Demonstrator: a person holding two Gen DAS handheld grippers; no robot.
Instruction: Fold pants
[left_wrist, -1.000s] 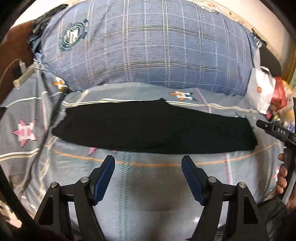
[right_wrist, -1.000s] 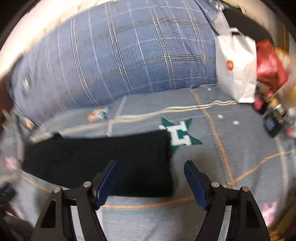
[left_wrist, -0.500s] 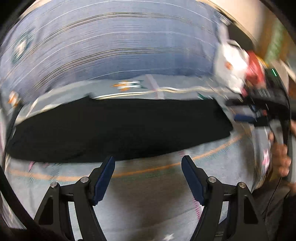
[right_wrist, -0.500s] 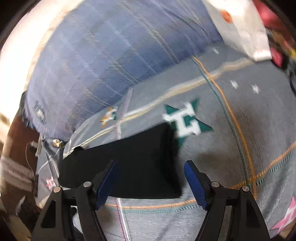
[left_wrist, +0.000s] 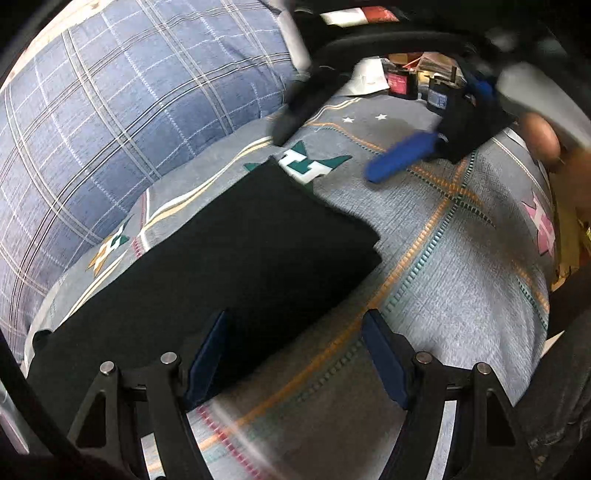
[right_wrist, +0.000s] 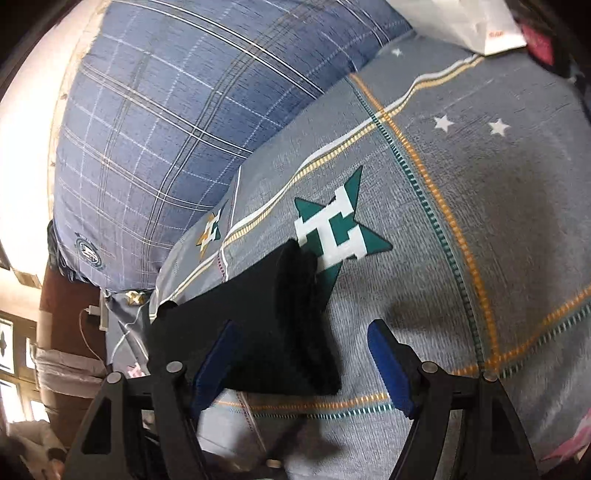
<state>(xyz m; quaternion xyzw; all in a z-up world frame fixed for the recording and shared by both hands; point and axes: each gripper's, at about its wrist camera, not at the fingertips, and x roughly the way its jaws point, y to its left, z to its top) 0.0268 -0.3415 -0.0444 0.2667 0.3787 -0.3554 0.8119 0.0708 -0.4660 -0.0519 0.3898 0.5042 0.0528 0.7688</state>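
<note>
On the grey patterned bedspread (left_wrist: 461, 266) the black pants (left_wrist: 207, 284), already doubled into a long flat strip, lie straight, their near end covering part of a green star print (right_wrist: 338, 236). I have swung both tools toward that end since a second ago: then my left view took in the whole strip from the side, now it looks along it. My left gripper (left_wrist: 295, 354) hangs with jaws spread wide and nothing between them, one blue pad over the cloth's edge, the other over bare sheet. My right gripper (right_wrist: 301, 363) is likewise gaping and empty, just above the end corner, and in the left view it appears blurred across the top. I judge this sets up the next fold: pinch the two end corners and carry them over toward the far end. Behind the strip bulges a large blue plaid quilt (right_wrist: 177, 122), close to the pants' long edge but clear of the end I am after. A white paper bag (right_wrist: 476, 26) and small boxes (left_wrist: 402, 79) sit beyond, well apart. Neither tool touches the cloth yet, as far as I can tell.
</note>
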